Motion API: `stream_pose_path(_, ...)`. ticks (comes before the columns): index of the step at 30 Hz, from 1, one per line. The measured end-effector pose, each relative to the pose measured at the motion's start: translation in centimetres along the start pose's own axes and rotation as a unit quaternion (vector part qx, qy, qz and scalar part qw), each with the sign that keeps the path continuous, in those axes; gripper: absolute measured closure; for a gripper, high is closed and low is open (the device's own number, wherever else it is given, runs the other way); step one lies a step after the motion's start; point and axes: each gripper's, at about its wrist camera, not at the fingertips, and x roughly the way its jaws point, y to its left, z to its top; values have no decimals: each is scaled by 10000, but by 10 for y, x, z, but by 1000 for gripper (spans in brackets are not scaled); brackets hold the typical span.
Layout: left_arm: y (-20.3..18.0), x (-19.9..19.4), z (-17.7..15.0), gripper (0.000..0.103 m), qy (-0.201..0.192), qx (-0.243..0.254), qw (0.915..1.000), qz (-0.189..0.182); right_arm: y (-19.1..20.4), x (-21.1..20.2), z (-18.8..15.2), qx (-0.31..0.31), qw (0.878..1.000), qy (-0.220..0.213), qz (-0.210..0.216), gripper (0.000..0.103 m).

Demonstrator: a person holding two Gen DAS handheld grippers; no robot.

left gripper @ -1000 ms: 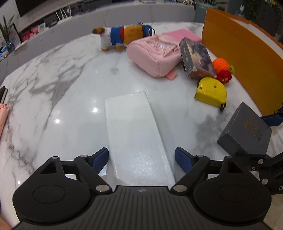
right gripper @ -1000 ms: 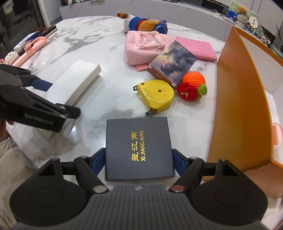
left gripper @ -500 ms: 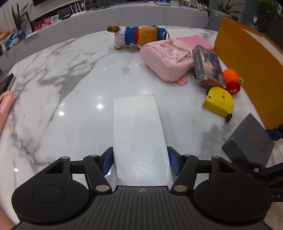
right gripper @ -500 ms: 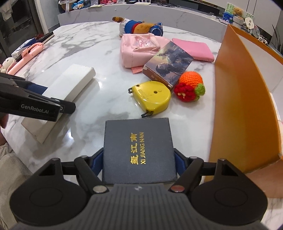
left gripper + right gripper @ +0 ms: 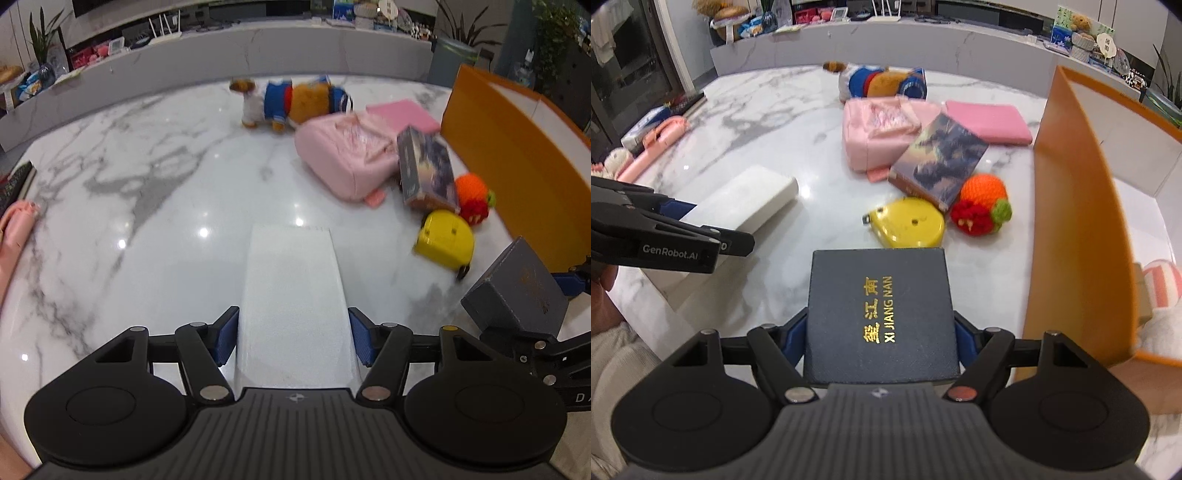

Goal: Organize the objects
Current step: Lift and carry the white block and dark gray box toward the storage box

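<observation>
A long white box (image 5: 291, 280) lies lengthwise between the blue pads of my left gripper (image 5: 293, 336). The jaws are closing, and both pads press on its sides near the close end. The box is raised a little off the marble table (image 5: 147, 206). In the right wrist view the same white box (image 5: 753, 199) shows at the left. My right gripper (image 5: 881, 332) is shut on a dark blue box with gold lettering (image 5: 879, 288), held above the table. That dark box (image 5: 517, 295) also appears at the right edge of the left wrist view.
A tall orange bin (image 5: 1067, 221) stands at the right. Ahead lie a yellow tape measure (image 5: 908, 221), a crochet orange fruit (image 5: 982, 203), a book (image 5: 942, 158), a pink backpack (image 5: 875, 129), a pink pouch (image 5: 986, 118) and a plush toy (image 5: 882, 81). A pink item (image 5: 657, 144) lies far left.
The left jaws went from wide open around the white box to closed on its sides, and the box has risen slightly. The right gripper kept its hold on the dark box.
</observation>
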Motion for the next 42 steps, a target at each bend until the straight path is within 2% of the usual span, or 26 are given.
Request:
stream_pose_path(16,-14,-34,28,33,-479,107,9987,-142,-9,-47,28,258,9977,-611,149,27)
stream_pose_path(31,-80,-80,85,33,-1059,575,9921,-361,-50,-122,57,638,9857,-1557,61,27)
stream_pose_path(42,-128,-74,113,33,-1154,718,9887,-639,-107,-143,63,1067,9781,-1773,-211,27)
